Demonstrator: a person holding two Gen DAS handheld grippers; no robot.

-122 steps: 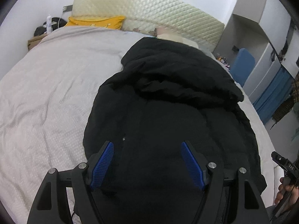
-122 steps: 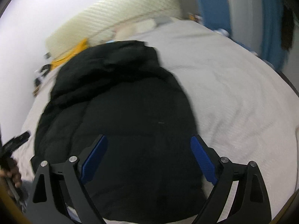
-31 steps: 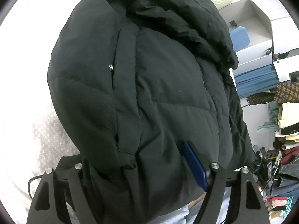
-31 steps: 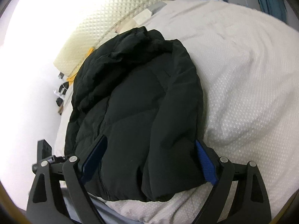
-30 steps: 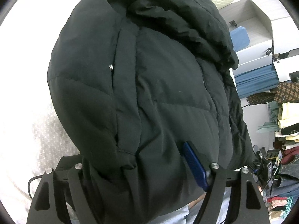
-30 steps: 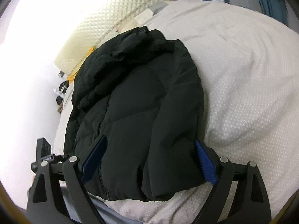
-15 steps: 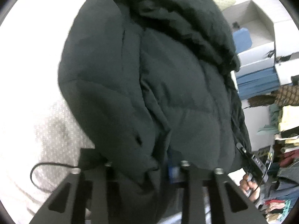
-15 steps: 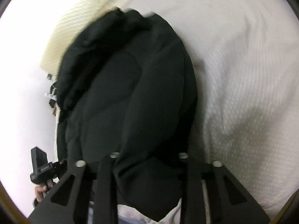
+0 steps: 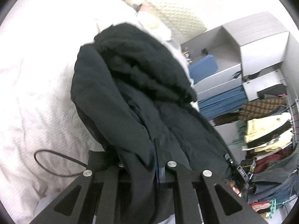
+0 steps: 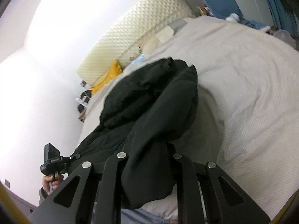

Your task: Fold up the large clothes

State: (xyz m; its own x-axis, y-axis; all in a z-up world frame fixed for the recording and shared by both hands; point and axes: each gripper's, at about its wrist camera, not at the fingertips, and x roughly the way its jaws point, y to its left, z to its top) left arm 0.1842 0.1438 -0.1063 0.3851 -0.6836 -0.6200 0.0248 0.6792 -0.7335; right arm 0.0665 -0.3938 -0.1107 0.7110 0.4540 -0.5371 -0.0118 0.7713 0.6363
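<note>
The left gripper (image 9: 147, 160) is pinching a fold of the big black jacket (image 9: 134, 97) near its bottom edge, with its two fingers squeezed in close around the cloth. The right gripper (image 10: 149, 155) is doing the same on the other bottom corner of the black jacket (image 10: 149, 108), its fingers narrow and full of puffy cloth. The jacket is lying on the bed (image 9: 41, 74), with its hood end pointing up toward the cream headboard (image 10: 134, 33) and its near end lifting off the white cover. A thin black cable (image 9: 54, 166) is looping on the bed just beside the left gripper. It looks like the person is getting ready to carry the bottom of the jacket up and over toward the hood to fold it in half. To do this well, both grippers should be rising together and going the same way, so the edge is staying straight and not twisting. The jacket is thick and slippery, so the squeeze should be staying firm. It would be good to be laying the bottom edge down level with the shoulders, then letting go softly. The cable could be catching on the cloth, so lifting clear of it would help.
</note>
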